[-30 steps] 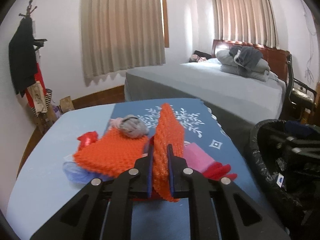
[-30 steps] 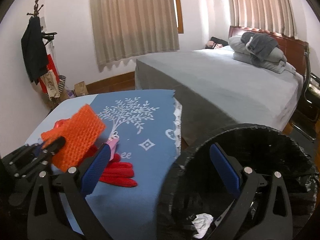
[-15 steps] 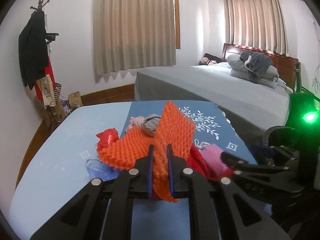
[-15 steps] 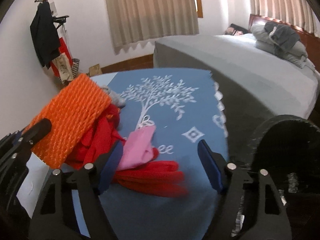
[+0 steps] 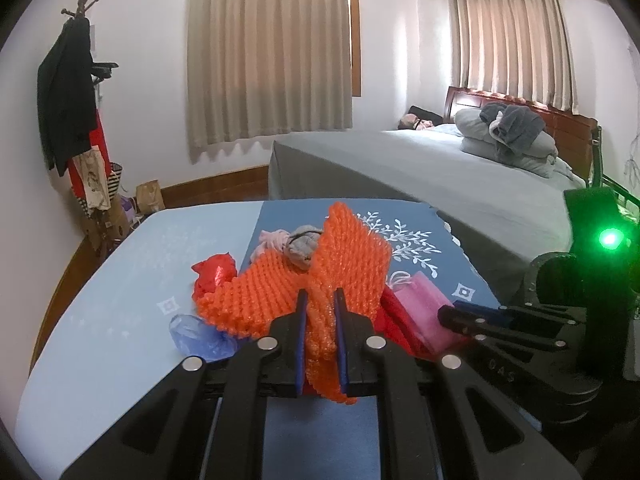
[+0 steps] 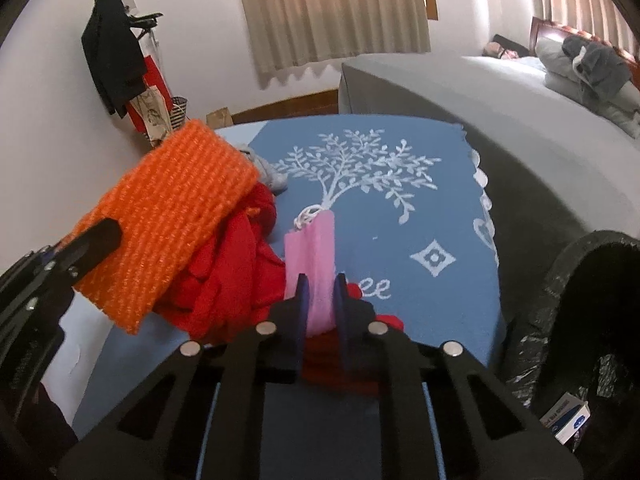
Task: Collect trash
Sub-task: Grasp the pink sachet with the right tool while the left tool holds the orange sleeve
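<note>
A: What is sitting nearest the left camera?

B: The left gripper (image 5: 319, 308) is clenching an orange foam-net sleeve (image 5: 344, 264), and the sleeve's lower end is hanging out of sight behind the blue pads.

A: And the right one?

B: The right gripper (image 6: 319, 294) is pinching a pink foam pouch with a white cord (image 6: 314, 256) that is lying on the blue tree-print cloth (image 6: 400, 216). Red fabric (image 6: 236, 276) is bunching beneath it, and I cannot tell where the pouch ends.

A: Is anything showing in only one view?

B: The left view alone is showing a second orange net (image 5: 248, 296), a crumpled red wrapper (image 5: 214, 276), a bluish plastic scrap (image 5: 196, 334) and a grey sock ball (image 5: 302, 246). The right view alone is catching the black-lined trash bin (image 6: 576, 280), cut off at the edge, holding a small white-and-blue box (image 6: 568, 420).

A: Farther back?

B: A grey bed (image 5: 420, 172) is standing under beige curtains (image 5: 270, 52).
</note>
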The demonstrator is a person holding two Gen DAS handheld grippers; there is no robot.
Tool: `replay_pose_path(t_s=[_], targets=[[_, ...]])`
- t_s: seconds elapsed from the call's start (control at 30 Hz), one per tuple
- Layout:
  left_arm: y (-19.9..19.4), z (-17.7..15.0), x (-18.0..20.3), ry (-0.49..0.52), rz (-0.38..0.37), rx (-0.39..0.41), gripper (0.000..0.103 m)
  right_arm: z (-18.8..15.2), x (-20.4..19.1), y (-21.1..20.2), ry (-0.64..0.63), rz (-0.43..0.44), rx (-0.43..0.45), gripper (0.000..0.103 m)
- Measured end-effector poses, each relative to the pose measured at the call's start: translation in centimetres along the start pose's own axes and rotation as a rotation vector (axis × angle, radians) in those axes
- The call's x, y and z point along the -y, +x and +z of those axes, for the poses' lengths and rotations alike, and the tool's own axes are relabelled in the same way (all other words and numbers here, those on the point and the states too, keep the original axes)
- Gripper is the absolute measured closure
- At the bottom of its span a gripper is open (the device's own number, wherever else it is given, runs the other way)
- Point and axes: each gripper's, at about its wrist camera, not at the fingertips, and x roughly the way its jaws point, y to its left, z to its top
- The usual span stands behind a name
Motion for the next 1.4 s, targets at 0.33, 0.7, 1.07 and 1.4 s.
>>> replay_pose_path(t_s=[0.33,0.7,1.07,1.4], targets=[[-1.7,1.2,1.3,0.016,-0.04,0.048,0.091,1.4,1.3,-4.8,0.011,-0.005,0.099,0.099],[-0.7,-0.4,2.3,0.037,-0.045,-0.001,0.091,-0.7,1.9,-2.5,0.015,-0.013,-0.014,0.076],[-0.4,-0.6,1.8,0.03,-0.042,-0.012,0.091,-1.8,2.4,-0.5,0.009,-0.048,-0.078,0.082],[-1.3,-0.2,2.3,0.035,-0.062,0.017,0.091,-0.2,3.2,-4.5,0.031,-0.012,0.022,0.096]])
